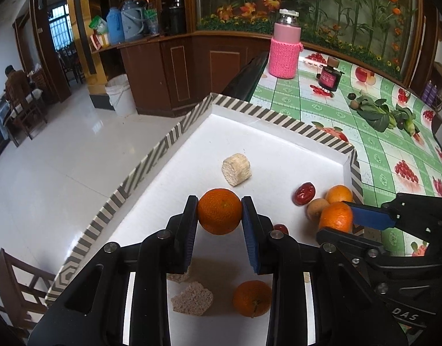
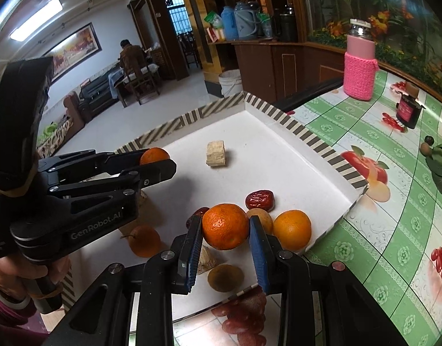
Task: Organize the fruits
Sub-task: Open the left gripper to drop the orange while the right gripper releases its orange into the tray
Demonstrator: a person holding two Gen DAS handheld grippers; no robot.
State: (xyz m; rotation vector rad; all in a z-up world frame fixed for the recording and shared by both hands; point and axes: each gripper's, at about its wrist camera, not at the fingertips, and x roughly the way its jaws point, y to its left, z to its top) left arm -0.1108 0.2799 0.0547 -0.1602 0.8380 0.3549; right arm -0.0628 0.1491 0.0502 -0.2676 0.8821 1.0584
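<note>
A white tray with a striped rim (image 1: 278, 118) (image 2: 316, 139) lies at the table's corner. My left gripper (image 1: 219, 210) is shut on an orange (image 1: 219, 214), held just above the tray floor; in the right wrist view the left gripper (image 2: 156, 160) is at the left. My right gripper (image 2: 225, 227) is shut on a second orange (image 2: 225, 226) over the tray's near right corner, and the right gripper (image 1: 336, 220) also shows in the left wrist view. Loose in the tray lie two oranges (image 2: 292, 226) (image 2: 144, 240), a red date (image 2: 260, 199), brown round fruits (image 2: 225, 277) and beige puffed blocks (image 2: 216, 153).
On the green fruit-print tablecloth (image 1: 374, 155) stand a pink knit-sleeved bottle (image 1: 286, 49) and a dark jar (image 1: 330, 76), with leafy greens (image 1: 376, 114) beyond. The tray overhangs the tiled floor (image 1: 62, 150) on its left. A hand (image 2: 24, 271) holds the left gripper.
</note>
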